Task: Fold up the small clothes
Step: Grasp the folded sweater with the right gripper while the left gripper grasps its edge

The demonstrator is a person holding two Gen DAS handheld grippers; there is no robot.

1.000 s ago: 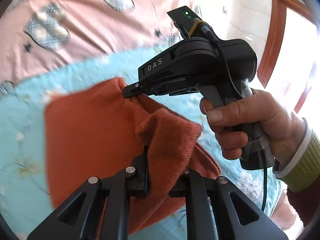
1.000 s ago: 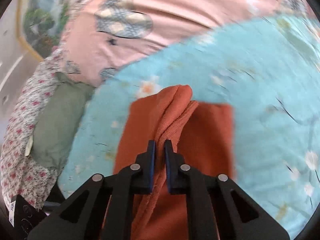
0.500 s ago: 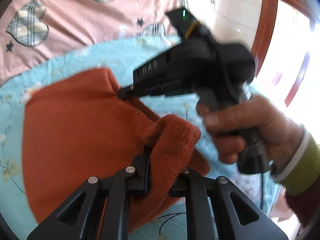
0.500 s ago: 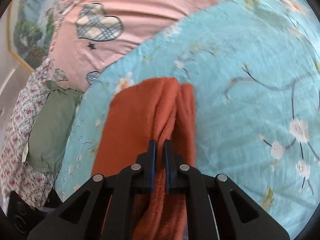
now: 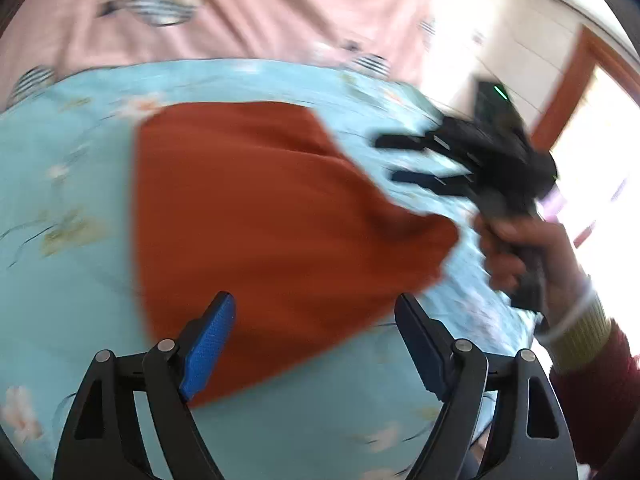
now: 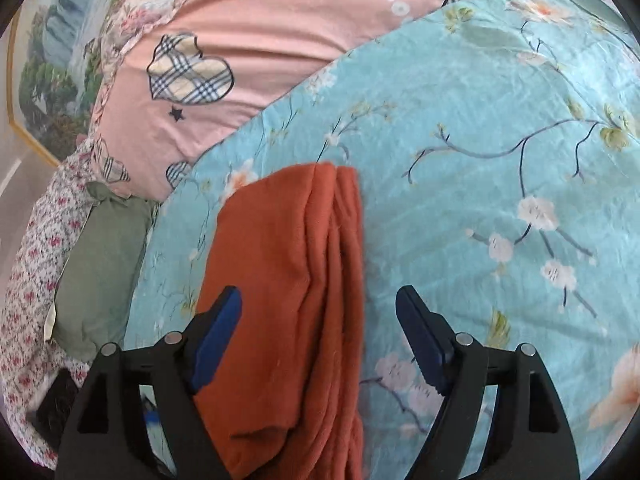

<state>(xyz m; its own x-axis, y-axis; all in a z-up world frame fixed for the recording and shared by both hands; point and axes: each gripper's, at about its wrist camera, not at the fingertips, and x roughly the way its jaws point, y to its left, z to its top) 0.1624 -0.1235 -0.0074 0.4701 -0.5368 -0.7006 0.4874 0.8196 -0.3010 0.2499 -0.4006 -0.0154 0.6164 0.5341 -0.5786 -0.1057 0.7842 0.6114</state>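
Observation:
A rust-orange knit garment [image 5: 260, 216] lies folded flat on the light blue floral sheet [image 5: 68, 200]. In the right wrist view the garment [image 6: 288, 288] shows stacked folded layers along its right edge. My left gripper [image 5: 314, 334] is open and empty, just above the garment's near edge. My right gripper [image 6: 320, 334] is open and empty over the garment. The right gripper also shows in the left wrist view [image 5: 400, 160], blurred, open, off the garment's right corner, held by a hand [image 5: 516, 248].
A pink quilt with plaid hearts [image 6: 240, 40] lies beyond the blue sheet. A green cushion [image 6: 96, 272] and floral bedding [image 6: 28, 264] are at the left. A wooden window frame [image 5: 568, 80] is at the right.
Both grippers have opened and let go of the garment. The raised fold has dropped flat onto the sheet. The right gripper has pulled away to the right.

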